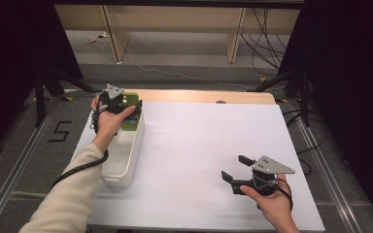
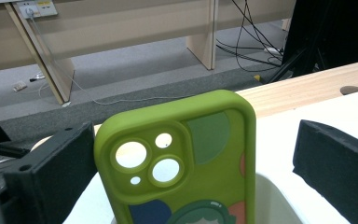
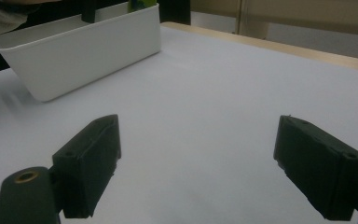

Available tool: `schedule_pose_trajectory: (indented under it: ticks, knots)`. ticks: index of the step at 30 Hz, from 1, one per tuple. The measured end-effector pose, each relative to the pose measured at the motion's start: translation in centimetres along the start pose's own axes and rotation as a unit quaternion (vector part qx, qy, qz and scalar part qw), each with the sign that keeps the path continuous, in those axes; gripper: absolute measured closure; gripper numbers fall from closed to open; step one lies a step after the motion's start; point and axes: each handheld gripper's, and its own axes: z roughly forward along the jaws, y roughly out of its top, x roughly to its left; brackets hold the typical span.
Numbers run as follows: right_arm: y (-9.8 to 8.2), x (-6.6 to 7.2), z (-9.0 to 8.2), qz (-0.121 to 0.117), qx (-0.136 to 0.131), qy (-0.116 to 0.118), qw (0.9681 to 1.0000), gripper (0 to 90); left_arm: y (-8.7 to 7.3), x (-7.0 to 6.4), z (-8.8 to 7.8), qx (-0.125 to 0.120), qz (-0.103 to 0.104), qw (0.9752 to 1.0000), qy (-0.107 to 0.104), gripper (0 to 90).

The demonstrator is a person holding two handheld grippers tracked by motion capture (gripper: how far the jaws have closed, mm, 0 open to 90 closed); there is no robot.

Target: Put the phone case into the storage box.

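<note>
White paper is covering the table, and a strip of bare wood is showing along its far edge, near the top middle of the high view. Behind it, grey floor and loose wires are lying under a pale wooden bench.

You are holding your left gripper at the upper left of the high view, over the far end of the long white bin. Its jaws are standing wide apart. In the left gripper view, the green phone case is standing up in the middle of the picture, between the two black jaws. There is a small gap on the left side and a bigger gap on the right side, so the pads are not pressing on it. The bottom of the case is sitting down inside the bin. You can see its round camera holes and some coloured shapes on it.

You are holding your right gripper at the lower right of the high view, well apart from the bin. Its jaws are wide open too, with nothing between them, just white paper. In the right gripper view, the bin is sitting at the upper left.
</note>
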Motion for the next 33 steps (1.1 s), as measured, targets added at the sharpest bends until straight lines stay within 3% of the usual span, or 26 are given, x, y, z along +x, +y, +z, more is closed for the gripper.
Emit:
schedule_pose_trajectory:
  ticks: [14,33]
  knots:
    - [0.0,0.0,0.0,0.001,0.0,0.0,1.0,15.9,0.4,0.1,0.0,-0.007,0.002,1.0,0.0,0.0]
    - [0.0,0.0,0.0,0.001,0.003,0.0,1.0,15.9,1.5,0.7,-1.3,-0.02,0.003,0.9997,0.009,0.0]
